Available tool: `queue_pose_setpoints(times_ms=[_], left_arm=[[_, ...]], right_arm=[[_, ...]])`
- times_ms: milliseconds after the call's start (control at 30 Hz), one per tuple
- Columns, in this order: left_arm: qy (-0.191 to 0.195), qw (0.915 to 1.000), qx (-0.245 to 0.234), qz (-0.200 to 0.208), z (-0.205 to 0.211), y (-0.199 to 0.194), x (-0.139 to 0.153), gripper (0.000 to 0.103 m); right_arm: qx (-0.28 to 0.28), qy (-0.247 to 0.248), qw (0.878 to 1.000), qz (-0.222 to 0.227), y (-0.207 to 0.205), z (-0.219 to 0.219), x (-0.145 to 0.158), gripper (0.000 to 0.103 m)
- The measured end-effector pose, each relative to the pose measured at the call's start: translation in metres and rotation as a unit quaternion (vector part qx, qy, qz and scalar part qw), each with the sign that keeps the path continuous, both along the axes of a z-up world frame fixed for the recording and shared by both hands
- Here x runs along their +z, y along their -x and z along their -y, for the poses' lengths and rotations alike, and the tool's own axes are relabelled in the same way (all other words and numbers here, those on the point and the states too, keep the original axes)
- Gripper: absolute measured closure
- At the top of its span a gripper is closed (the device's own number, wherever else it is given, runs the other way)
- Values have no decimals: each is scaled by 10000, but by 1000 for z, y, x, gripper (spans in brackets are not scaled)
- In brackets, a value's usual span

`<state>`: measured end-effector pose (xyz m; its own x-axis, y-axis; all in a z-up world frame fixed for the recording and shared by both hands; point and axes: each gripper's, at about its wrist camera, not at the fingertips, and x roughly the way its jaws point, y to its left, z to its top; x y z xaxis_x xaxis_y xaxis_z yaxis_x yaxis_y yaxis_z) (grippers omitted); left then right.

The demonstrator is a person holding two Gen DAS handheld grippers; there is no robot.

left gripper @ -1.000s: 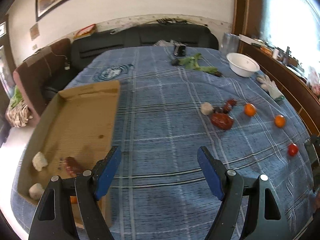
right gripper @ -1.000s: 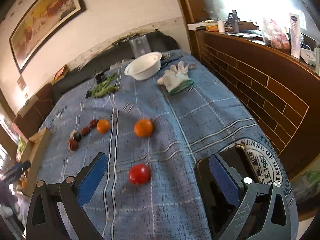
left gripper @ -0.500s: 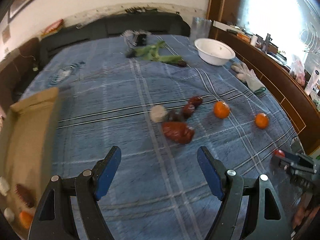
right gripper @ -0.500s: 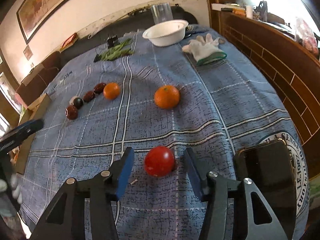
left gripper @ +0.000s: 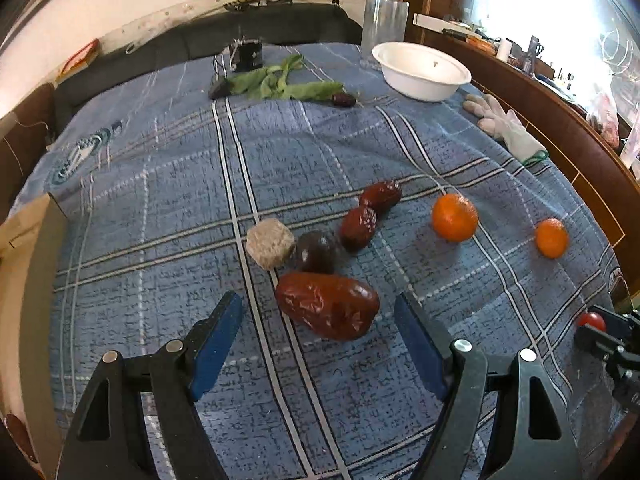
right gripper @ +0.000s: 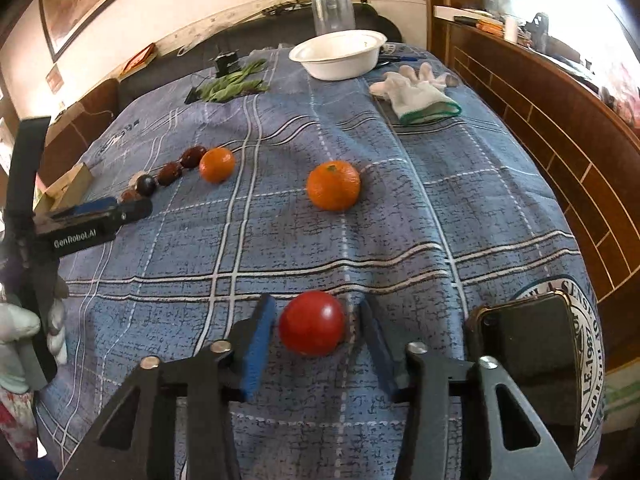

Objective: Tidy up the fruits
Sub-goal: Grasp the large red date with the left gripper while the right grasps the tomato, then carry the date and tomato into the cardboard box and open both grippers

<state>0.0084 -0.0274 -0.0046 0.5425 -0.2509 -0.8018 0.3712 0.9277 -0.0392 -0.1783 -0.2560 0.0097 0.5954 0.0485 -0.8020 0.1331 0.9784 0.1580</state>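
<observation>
My left gripper [left gripper: 318, 316] is open, its blue fingers either side of a large wrinkled red date [left gripper: 328, 305] on the blue plaid cloth. Behind it lie a pale lumpy fruit [left gripper: 269, 243], a dark round fruit [left gripper: 316, 252], two smaller dates [left gripper: 359, 227] and two oranges [left gripper: 455, 217] [left gripper: 551, 238]. My right gripper [right gripper: 316, 322] is partly closed around a red tomato [right gripper: 312, 328]; the left pad touches or nearly touches it, and a small gap shows at the right pad. The oranges also show in the right wrist view [right gripper: 333, 185] [right gripper: 217, 165].
A cardboard box edge [left gripper: 28, 240] lies at the far left. A white bowl [left gripper: 421, 71], a glass [left gripper: 385, 20], green leaves [left gripper: 280, 82] and a white glove [left gripper: 508, 130] sit at the back. A black phone [right gripper: 528, 356] lies right of the tomato. A brick ledge [right gripper: 560, 136] borders the right.
My left gripper swung from the box over to the large date. My right gripper advanced and narrowed its jaws around the tomato.
</observation>
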Motion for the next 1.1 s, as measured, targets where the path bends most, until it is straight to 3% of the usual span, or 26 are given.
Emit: queue_pose_setpoints(times_ms=[100, 133, 167, 400, 767, 1100], left_arm=[[47, 10000, -2, 54, 0, 2, 1, 40], [-14, 9999, 6, 101, 1, 3, 2, 52], [-53, 9999, -12, 146, 2, 4, 2, 56], [21, 9999, -71, 115, 0, 13, 6, 56], [394, 9984, -7, 417, -24, 51, 40, 56], [653, 9948, 581, 531, -85, 75, 55, 55]], right_arm=[[-39, -96, 9999, 32, 2, 4, 0, 64], [-45, -99, 9999, 39, 2, 4, 0, 65], [-55, -92, 9999, 48, 2, 4, 1, 65], [-90, -70, 9999, 75, 6, 3, 3, 69], [-6, -60, 9997, 239, 18, -8, 16, 70], [367, -141, 9986, 365, 22, -40, 31, 70]])
